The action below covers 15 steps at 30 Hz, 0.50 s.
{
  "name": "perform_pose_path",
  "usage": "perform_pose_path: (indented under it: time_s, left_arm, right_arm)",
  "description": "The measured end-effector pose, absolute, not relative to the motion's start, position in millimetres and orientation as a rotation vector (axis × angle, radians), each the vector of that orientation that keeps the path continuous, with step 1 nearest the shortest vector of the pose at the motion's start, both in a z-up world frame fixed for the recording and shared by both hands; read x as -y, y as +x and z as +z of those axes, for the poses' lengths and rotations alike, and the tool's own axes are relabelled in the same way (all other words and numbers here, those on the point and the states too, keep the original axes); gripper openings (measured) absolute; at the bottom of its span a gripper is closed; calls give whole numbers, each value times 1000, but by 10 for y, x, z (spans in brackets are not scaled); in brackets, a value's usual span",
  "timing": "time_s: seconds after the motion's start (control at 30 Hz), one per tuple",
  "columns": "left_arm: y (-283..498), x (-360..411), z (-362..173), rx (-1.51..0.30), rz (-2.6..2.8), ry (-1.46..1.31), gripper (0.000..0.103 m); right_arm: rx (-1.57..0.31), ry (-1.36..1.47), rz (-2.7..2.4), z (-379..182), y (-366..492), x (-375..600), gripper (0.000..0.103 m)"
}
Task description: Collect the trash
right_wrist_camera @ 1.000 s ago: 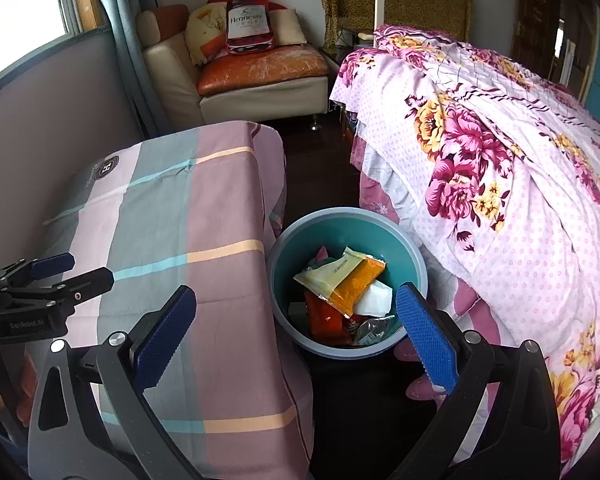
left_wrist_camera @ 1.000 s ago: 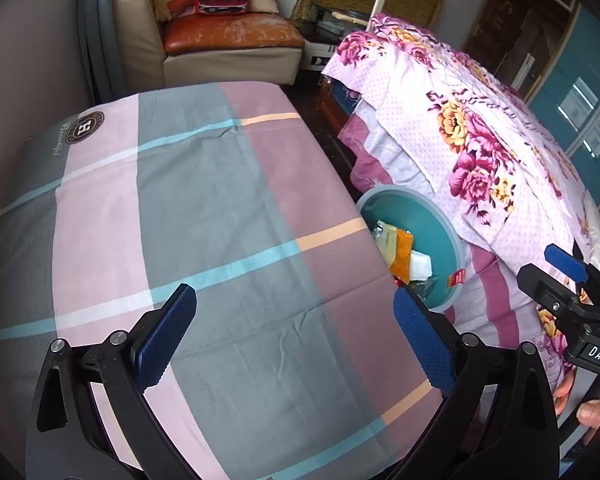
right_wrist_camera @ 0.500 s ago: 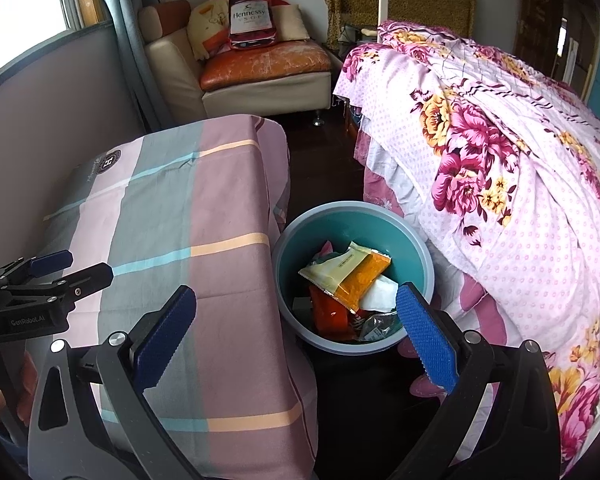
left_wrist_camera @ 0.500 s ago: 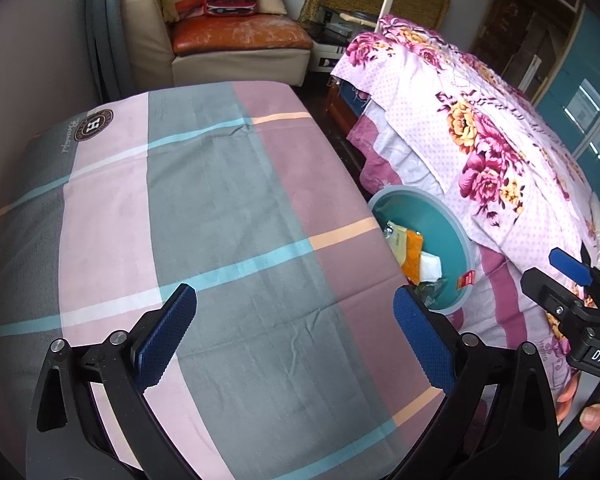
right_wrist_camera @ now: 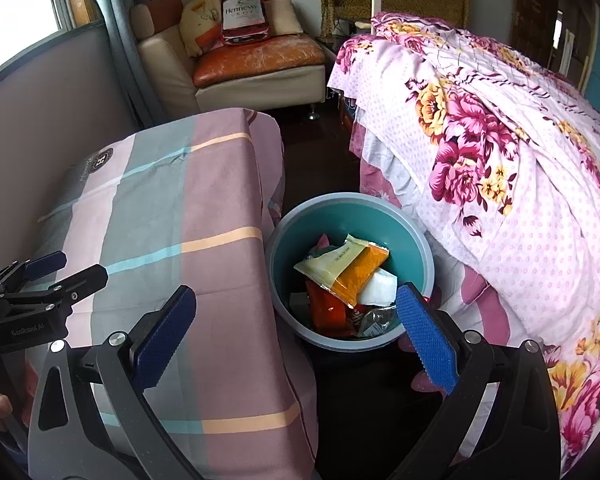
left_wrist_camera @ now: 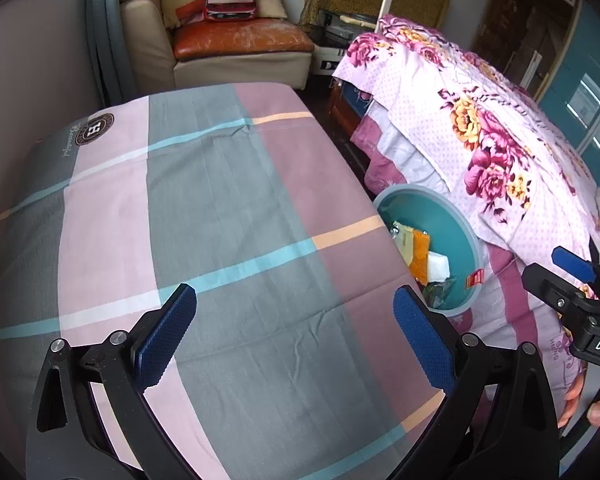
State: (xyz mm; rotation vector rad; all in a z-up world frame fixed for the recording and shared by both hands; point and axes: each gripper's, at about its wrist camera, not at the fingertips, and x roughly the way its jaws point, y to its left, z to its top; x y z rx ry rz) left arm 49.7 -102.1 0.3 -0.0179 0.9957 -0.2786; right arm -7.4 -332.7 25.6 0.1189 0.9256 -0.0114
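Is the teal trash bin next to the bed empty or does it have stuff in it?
It has trash in it. The bin stands upright on the floor, holding a yellow and orange packet, a white tissue and a red wrapper.

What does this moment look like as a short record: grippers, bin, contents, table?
left gripper: open, holding nothing, over the checked cloth
right gripper: open, holding nothing, pointed toward the bin
bin: teal, on the floor between the covered table and the floral bed
bin contents: yellow-and-orange packet, white wrapper, red packet
table top: no trash visible
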Motion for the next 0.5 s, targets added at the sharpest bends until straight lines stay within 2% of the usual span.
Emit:
perform_pose_path:
  time_s: [0.5]
  left_arm:
    - [537,1113,-170,-1013,-267,30,99]
  right_arm:
    - [-958,149,-21,69,4,3434,96]
